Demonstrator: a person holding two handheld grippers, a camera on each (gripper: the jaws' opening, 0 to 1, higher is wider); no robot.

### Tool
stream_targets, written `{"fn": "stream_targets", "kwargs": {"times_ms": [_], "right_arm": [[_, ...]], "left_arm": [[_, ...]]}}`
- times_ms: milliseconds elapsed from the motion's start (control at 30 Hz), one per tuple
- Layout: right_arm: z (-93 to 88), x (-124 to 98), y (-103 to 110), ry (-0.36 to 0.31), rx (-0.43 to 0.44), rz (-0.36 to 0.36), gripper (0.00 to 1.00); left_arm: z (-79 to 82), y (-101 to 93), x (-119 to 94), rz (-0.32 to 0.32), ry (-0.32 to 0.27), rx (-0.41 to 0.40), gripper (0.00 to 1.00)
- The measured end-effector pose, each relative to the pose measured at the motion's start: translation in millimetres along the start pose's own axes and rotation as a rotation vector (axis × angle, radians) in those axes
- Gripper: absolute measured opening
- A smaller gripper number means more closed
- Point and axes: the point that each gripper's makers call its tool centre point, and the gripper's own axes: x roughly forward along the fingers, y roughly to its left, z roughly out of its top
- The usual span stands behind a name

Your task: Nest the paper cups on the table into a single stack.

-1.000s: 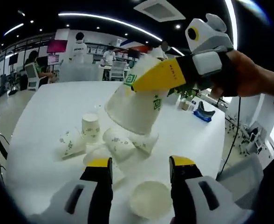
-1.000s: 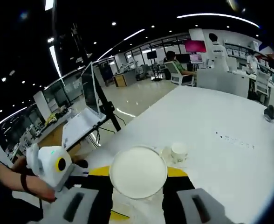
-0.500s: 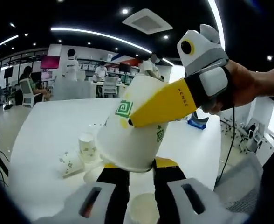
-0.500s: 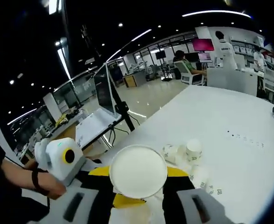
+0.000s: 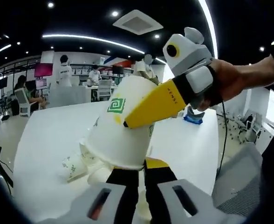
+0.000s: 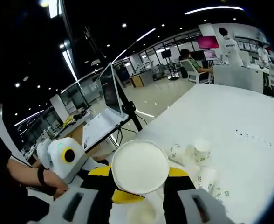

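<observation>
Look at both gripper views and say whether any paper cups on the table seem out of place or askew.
Yes. Several loose cups lie scattered on the white table, some tipped on their sides rather than upright, like the fallen cup. The right gripper holds one cup tilted above them.

yellow-tipped black jaws, grey hand-held gripper

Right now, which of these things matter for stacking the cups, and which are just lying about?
Job:
- held cup, clamped in the right hand-held gripper
- loose cups on the table
- left hand-held gripper, jaws close together just behind the held cup

Lying about:
- laptop on a stand
- chair
- people in the background
</observation>
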Motion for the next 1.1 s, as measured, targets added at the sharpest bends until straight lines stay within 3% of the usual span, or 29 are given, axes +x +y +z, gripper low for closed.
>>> {"fn": "stream_targets", "kwargs": {"times_ms": [200, 367, 1100], "right_arm": [[-7.5, 2, 6, 0.021, -0.017, 0.034, 0.43], [-13.8, 5, 1, 0.037, -0.043, 0.022, 0.45], [-5.7, -8, -18, -0.008, -0.109, -0.068, 0.47]], "left_arm": [[-3.4, -0.9, -3, -0.012, 0.015, 0.015, 0.0], [-5.7, 2.9, -4, -0.019, 0.026, 0.016, 0.0], [-13.4, -3.3, -12, -0.022, 0.072, 0.026, 0.0]]}}
